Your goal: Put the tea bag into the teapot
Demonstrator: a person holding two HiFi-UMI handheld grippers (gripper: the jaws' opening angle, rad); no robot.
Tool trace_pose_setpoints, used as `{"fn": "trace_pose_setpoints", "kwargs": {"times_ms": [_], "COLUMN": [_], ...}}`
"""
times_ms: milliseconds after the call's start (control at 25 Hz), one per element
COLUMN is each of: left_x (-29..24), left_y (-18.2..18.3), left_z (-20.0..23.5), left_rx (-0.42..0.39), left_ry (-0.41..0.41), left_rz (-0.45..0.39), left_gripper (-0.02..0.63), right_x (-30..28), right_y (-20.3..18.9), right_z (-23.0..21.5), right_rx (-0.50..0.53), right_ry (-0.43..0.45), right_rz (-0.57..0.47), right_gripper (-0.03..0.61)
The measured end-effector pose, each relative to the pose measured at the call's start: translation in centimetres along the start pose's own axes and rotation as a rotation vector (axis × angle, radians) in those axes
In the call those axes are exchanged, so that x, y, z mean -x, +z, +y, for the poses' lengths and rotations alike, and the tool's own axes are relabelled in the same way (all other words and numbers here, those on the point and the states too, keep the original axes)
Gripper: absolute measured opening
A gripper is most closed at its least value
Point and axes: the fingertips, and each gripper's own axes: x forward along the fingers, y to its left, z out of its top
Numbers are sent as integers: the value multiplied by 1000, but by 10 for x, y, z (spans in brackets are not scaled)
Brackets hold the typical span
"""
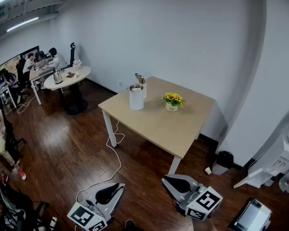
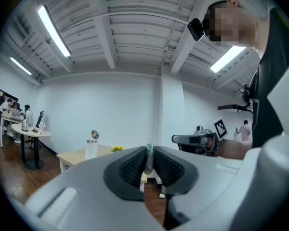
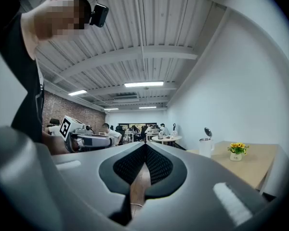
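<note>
Left gripper [image 2: 149,151] pinches small pale tea bag [image 2: 148,161]; right gripper [image 3: 145,146] closed, empty. White cylindrical teapot [image 1: 136,98], lid up, on light wooden table [image 1: 159,125], well apart. Approach and drop remain.

teapot [image 1: 136,97] wht | table [image 1: 154,129] lt wood | flowers [image 1: 173,98] ylw | floor [image 1: 62,153] dk brown | tea bag [image 2: 149,159] pale

We count two claws, the left claw [image 1: 119,188] at seven o'clock and the right claw [image 1: 167,180] at five, and one tea bag [image 2: 148,159] pinched in the left one. There are two tabletops. One square tabletop [image 1: 154,124] carries one white teapot [image 1: 136,97] and one flower pot [image 1: 172,103]. One round tabletop [image 1: 79,73] at ten o'clock carries one metal kettle [image 1: 57,76]. One white cable [image 1: 116,153] lies on the floor [image 1: 62,148].
</note>
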Motion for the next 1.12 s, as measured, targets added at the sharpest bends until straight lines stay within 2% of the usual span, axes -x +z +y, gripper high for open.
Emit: {"fn": "trace_pose_setpoints", "kwargs": {"times_ms": [240,560,840,1120], "left_x": [-7,-10,-17,-46], "left_y": [9,11,7,4], "left_z": [56,105,132,165], "left_rx": [-2,16,44,48], "left_ry": [-11,-52,-60,-52], "left_rz": [8,3,2,9], "left_gripper": [54,53,54,54], "right_x": [-51,-99,-129,-161], "right_y": [6,6,7,2], "right_z": [-13,-20,-26,-56], "right_rx": [-2,-9,-1,-6], "right_ry": [-18,-56,-44,-25], "right_rz": [3,24,50,56], "right_gripper": [2,2,2,2]}}
